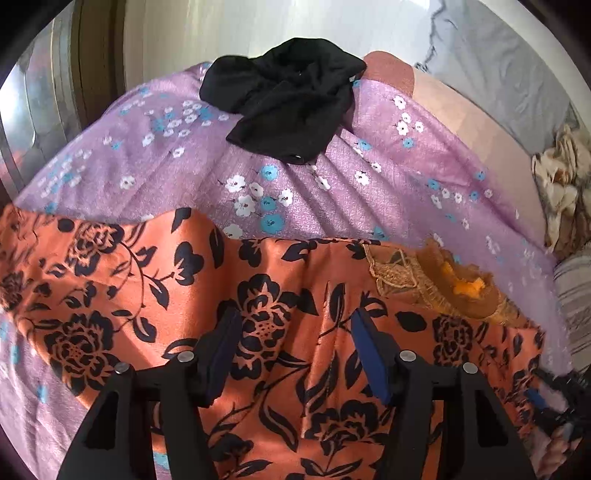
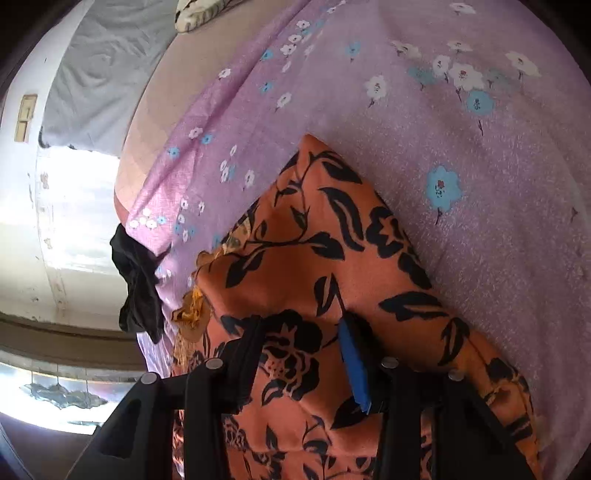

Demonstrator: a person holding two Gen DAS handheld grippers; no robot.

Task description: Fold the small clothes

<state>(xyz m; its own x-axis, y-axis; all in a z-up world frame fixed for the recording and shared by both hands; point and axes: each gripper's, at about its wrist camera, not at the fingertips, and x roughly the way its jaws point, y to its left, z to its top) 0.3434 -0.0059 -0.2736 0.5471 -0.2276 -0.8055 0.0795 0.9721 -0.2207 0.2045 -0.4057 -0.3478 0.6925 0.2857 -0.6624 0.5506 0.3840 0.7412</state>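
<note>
An orange garment with black flowers (image 1: 147, 277) lies spread on a purple flowered bedsheet (image 1: 184, 166), with a gold lace trim (image 1: 443, 284) at its right edge. My left gripper (image 1: 295, 328) hovers open over the garment, its pads apart and a low ridge of cloth below them. In the right wrist view the same orange garment (image 2: 332, 240) lies folded into a long strip on the bedsheet (image 2: 480, 258). My right gripper (image 2: 303, 339) straddles a raised fold of it, and the blue pad (image 2: 354, 369) shows bare, not pressing. A crumpled black garment (image 1: 288, 99) (image 2: 138, 291) rests at the bed's far edge.
The pink mattress (image 1: 461, 114) shows past the sheet's right border, with a grey cloth (image 1: 498, 55) beyond it. A cream and brown patterned bundle (image 1: 565, 184) lies at the right. Pale floor (image 1: 258, 22) lies beyond the bed edge.
</note>
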